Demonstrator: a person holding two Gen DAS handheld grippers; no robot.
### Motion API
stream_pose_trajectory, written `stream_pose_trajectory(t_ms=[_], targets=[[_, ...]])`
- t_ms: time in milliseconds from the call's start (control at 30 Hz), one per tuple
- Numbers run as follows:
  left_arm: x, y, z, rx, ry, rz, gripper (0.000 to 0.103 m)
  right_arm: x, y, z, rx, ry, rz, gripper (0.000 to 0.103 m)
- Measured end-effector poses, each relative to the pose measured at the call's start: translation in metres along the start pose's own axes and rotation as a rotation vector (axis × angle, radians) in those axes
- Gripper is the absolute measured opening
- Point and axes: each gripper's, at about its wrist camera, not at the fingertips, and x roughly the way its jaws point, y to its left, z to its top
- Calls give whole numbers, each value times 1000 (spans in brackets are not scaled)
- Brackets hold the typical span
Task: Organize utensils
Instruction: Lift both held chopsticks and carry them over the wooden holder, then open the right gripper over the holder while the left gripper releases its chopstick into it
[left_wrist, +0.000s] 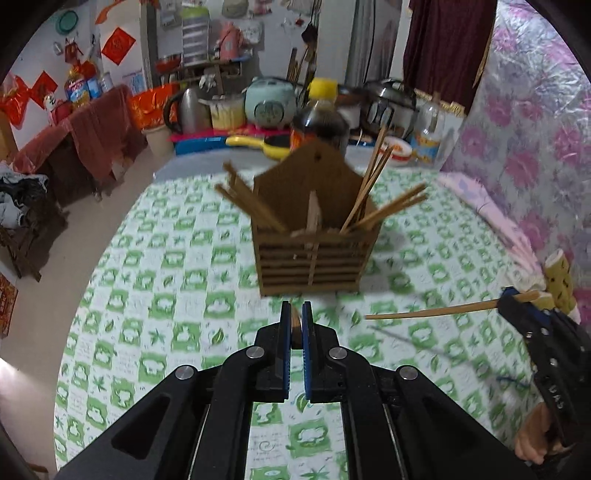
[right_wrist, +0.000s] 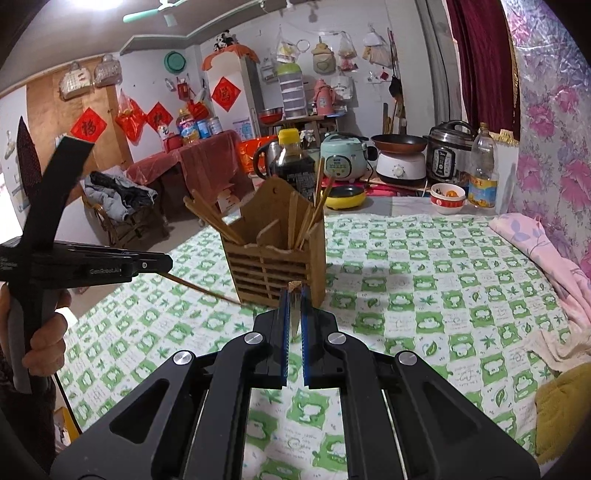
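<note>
Reading the table from left to right, the left gripper (left_wrist: 296, 317) comes first, its blue pads clamped on a single chopstick (right_wrist: 201, 288); the right wrist view shows that stick running from the jaws down and to the right, its far tip near the foot of the wooden chopstick holder (left_wrist: 314, 254).

The holder stands upright on the green-checked tablecloth (left_wrist: 147, 295), straight ahead of both grippers, with bundles of chopsticks fanning out of its left and right compartments.

The right gripper (right_wrist: 294, 314) is likewise closed on a chopstick (left_wrist: 443, 313); in the left wrist view this stick lies nearly level, its long axis pointing left, its free end well short of the holder's right side.

Both sticks lie crosswise and low, so each probably needs raising above the rim and tipping upright first. Which hand is nearer I cannot tell.
</note>
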Motion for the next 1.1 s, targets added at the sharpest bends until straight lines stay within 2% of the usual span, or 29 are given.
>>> stream_pose_trajectory(t_ms=[300,467,600,733,1000,1100], targets=[[-66,-16,38,44,-150,31,6,-22,21,48,-36,-113,30,6],[-98,-32,68,56,-276,35,6,-28,31,74,-38,-172,34,6],[-103,-39,87,47,-379,33,6,-23,33,89,-29,-198,18,6],[-85,-37,103,24,-431,66,6,-9,31,100,-13,-206,22,6],[-33,-19,107,-31,-381,62,6,33,24,111,0,-202,-4,6],[-10,-13,101,-31,-340,59,6,64,24,101,-30,-188,-59,7]])
